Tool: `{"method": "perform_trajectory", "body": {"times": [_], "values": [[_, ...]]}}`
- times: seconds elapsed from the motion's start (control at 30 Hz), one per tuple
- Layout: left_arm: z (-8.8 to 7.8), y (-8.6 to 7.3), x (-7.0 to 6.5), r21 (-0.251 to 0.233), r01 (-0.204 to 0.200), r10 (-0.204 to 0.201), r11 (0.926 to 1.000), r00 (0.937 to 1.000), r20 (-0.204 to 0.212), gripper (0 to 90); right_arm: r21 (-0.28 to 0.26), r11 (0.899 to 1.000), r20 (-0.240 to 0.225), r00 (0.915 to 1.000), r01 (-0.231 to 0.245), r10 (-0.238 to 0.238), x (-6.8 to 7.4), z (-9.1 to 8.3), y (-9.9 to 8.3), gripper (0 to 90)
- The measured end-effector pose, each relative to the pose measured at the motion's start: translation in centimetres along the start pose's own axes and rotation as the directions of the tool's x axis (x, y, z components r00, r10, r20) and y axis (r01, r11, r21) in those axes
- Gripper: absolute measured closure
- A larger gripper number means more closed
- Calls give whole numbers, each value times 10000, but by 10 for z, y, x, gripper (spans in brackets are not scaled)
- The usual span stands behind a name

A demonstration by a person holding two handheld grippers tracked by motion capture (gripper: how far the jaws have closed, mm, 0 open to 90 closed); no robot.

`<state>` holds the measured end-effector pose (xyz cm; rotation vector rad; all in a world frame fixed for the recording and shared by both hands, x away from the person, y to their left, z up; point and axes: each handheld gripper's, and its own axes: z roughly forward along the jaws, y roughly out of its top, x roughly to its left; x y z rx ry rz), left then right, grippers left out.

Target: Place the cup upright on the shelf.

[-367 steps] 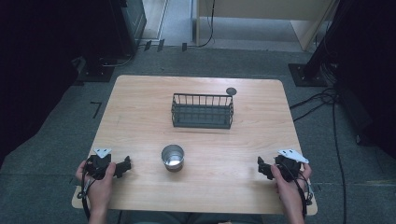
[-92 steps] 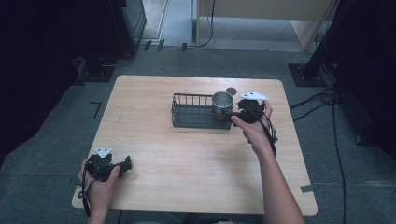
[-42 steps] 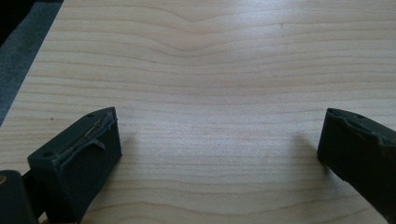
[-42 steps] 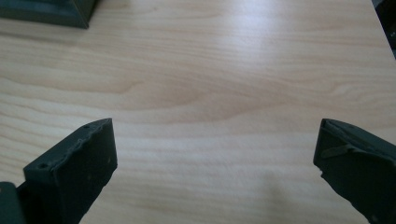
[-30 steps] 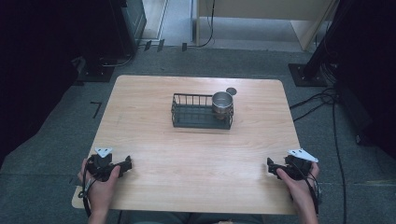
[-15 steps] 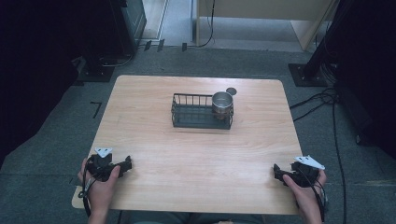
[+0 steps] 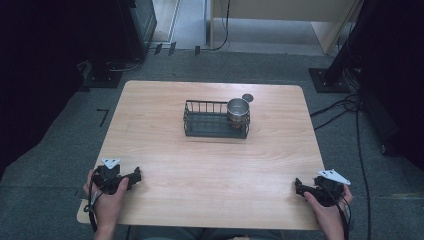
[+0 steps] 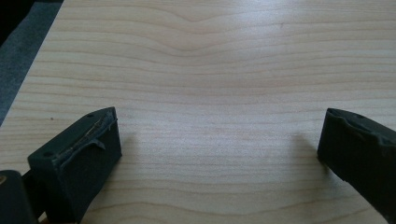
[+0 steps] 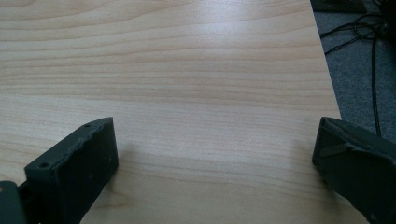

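Note:
A shiny metal cup (image 7: 238, 110) stands upright in the right end of a black wire basket (image 7: 207, 123) at the middle back of the wooden table (image 7: 210, 165). My left gripper (image 7: 134, 176) rests at the table's front left corner, held in a hand, far from the basket. In the left gripper view its jaws stand wide apart over bare wood (image 8: 219, 135). At the front right corner my right gripper (image 7: 299, 186) also lies low on the table. Its jaws are wide apart too, with nothing between them (image 9: 215, 140).
A small dark round disc (image 7: 247, 97) lies on the table just behind the basket. Grey carpet surrounds the table, with cables (image 7: 350, 107) on the floor to the right and dark equipment at the back left.
The cup went from the table's front middle into the basket, carried by my right gripper. That gripper then drew back to the front right corner. The left gripper stayed put.

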<state>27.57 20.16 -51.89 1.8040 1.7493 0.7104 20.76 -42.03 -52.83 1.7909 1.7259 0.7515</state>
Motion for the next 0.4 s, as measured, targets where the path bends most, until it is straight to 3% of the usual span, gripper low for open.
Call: {"method": "perform_trajectory", "body": {"times": [0.4], "values": [[0,0,0,5,-55,55,10000,10000,53,0,-1,10000,6,10000,1,-1,0,0,0,0]]}}
